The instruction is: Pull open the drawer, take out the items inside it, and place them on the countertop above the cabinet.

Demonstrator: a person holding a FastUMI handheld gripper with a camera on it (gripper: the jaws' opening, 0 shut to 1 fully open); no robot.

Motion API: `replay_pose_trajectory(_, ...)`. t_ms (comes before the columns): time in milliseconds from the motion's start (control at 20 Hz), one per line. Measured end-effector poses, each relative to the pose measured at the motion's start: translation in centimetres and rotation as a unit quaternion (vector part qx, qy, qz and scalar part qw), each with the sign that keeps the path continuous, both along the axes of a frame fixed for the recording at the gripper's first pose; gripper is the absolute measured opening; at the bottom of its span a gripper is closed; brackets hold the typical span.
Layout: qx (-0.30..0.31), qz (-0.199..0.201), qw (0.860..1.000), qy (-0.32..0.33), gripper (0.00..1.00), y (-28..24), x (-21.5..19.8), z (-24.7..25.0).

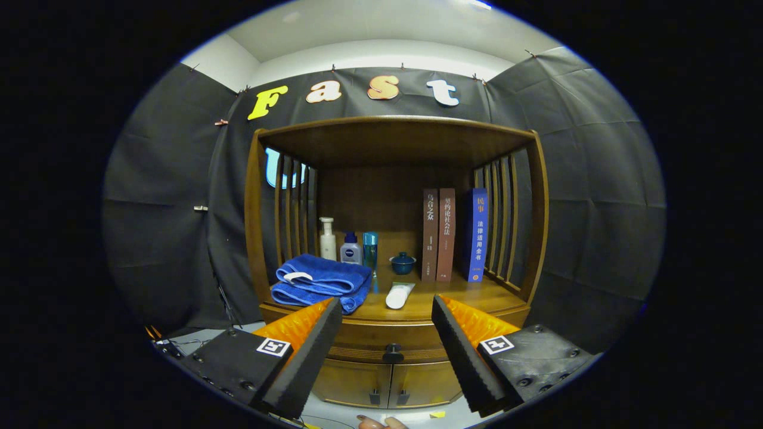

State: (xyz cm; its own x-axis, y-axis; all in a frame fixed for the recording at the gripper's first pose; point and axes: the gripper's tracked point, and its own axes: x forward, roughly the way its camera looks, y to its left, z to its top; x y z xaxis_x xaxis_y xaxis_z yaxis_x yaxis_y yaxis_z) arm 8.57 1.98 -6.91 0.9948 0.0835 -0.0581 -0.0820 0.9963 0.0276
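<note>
A wooden cabinet stands ahead with its drawer (pixel 381 339) closed, a dark round knob (pixel 392 354) at its middle. My gripper (pixel 387 313) is open, its two fingers spread wide, and the knob sits between them, a little beyond the tips. Above the drawer is the countertop (pixel 477 296). On it lie a folded blue towel (pixel 322 282) on the left and a white tube (pixel 398 295) near the front edge. What is inside the drawer is hidden.
At the back of the countertop stand a white pump bottle (pixel 327 238), a small lotion bottle (pixel 351 248), a blue bottle (pixel 370 249), a small blue lidded bowl (pixel 403 263) and three upright books (pixel 454 235). Two cabinet doors (pixel 387 384) sit below the drawer. Fingertips of a hand (pixel 381 422) show below.
</note>
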Motion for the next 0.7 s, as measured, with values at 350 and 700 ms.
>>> replay_pose_trajectory(350,0.003,-0.008,1.0,-0.028,1.0,-0.8,-3.3,5.1)
replay_pose_trajectory(700,0.016,-0.009,0.999,-0.036,1.0,-0.9,-6.1,7.5)
